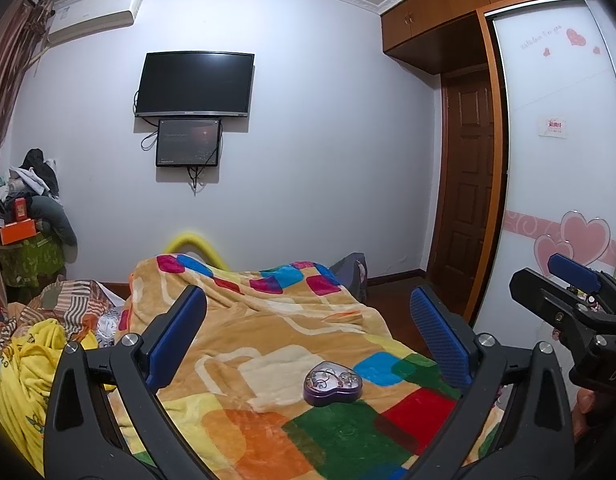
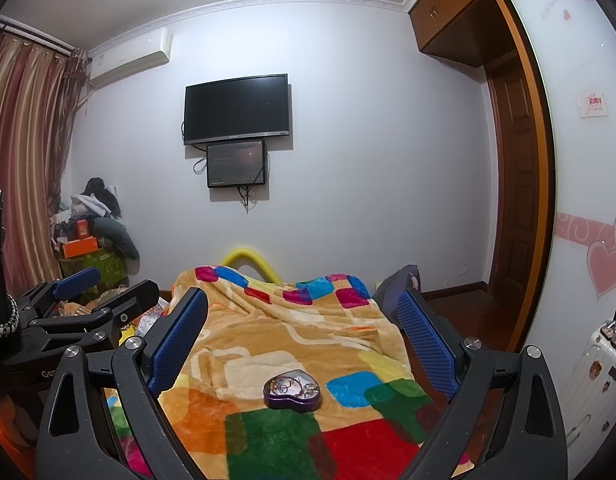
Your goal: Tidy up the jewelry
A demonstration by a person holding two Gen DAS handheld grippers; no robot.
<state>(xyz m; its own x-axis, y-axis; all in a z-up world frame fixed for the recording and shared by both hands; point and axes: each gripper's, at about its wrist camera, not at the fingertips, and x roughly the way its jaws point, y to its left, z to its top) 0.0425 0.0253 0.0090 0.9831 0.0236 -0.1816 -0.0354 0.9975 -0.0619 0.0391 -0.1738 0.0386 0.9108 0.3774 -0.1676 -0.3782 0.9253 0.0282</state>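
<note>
A purple heart-shaped tin (image 1: 333,387) lies open on the colourful blanket (image 1: 268,328), with several pieces of silver jewelry inside. It also shows in the right wrist view (image 2: 292,390). My left gripper (image 1: 308,312) is open and empty, held above the blanket with the tin below and between its blue pads. My right gripper (image 2: 304,312) is open and empty too, likewise above the tin. The right gripper appears at the right edge of the left wrist view (image 1: 572,292); the left gripper appears at the left of the right wrist view (image 2: 96,288).
The blanket (image 2: 308,320) covers a bed. Yellow and striped bedding (image 1: 40,344) is heaped on the left. A cluttered pile (image 2: 92,232) stands in the far left corner. A wardrobe with heart stickers (image 1: 564,200) and a white suitcase (image 2: 588,376) are on the right.
</note>
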